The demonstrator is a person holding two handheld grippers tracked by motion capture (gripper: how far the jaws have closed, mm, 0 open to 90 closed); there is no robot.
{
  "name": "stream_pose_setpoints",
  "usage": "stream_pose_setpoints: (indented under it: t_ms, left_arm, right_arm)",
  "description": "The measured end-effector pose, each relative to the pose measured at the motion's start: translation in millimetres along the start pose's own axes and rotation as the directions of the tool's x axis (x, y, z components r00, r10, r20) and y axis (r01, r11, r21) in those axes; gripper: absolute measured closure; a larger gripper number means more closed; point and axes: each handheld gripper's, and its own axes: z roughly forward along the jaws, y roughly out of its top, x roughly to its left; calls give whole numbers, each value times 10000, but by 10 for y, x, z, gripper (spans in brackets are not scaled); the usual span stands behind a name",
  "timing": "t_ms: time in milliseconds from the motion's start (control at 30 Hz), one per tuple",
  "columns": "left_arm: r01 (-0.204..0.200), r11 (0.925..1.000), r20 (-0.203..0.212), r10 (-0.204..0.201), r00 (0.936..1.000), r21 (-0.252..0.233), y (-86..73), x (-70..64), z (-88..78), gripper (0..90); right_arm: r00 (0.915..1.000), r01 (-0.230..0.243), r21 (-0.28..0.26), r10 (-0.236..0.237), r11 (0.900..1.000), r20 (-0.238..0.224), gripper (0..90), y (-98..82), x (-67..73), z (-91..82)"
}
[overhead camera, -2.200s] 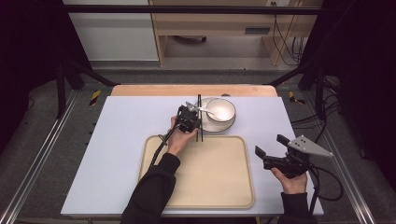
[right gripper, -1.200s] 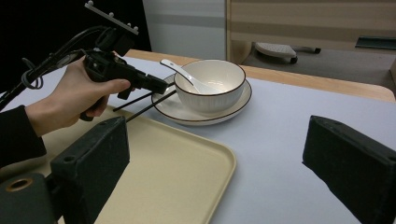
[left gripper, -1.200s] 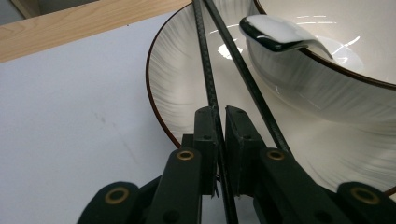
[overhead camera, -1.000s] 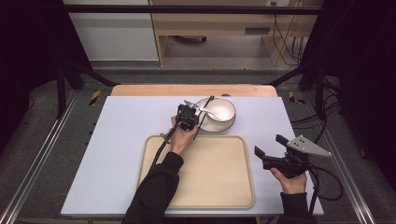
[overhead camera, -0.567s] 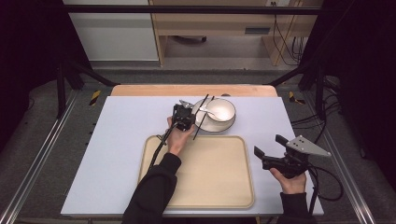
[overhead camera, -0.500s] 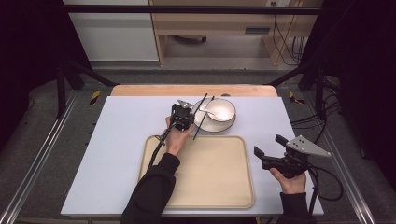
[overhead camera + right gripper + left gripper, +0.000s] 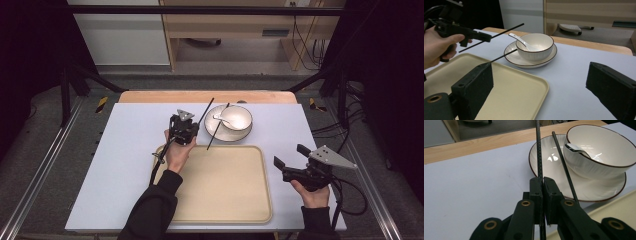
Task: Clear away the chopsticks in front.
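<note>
Drew the left gripper [image 7: 194, 126] a little toward the left of the frame, off the left rim of the plate [image 7: 240, 136]. Tipped the gripped chopstick [image 7: 206, 109] from upright to slanting toward the upper right. Parted it from the second chopstick [image 7: 218, 126], seen before as one line with it, now leaning across the plate's left rim, lower tip at the upper edge of the tray [image 7: 215, 200].
</note>
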Motion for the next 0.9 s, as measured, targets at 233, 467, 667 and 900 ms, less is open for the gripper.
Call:
stream_pose_setpoints:
  t_ms: [233,467,667,900]
  left_arm:
    - [257,9990,-448,-273,9986,-366,-166,89,-360,852]
    - [345,9965,-759,-402,9963,-755,-331,118,-713,852]
    - [510,9922,-803,-603,9949,-1138,-481,101,-938,852]
    - [1008,9840,-749,-1127,9908,-1472,-707,49,-1153,852]
  right_arm:
    - [10000,2,28,-3,10000,52,73,0,-1,-12]
    - [10000,18,10,-18,10000,53,73,2,9,-22]
    - [9999,100,47,-100,9999,53,72,0,34,-11]
    - [9999,147,75,-147,9999,42,71,-7,51,-7]
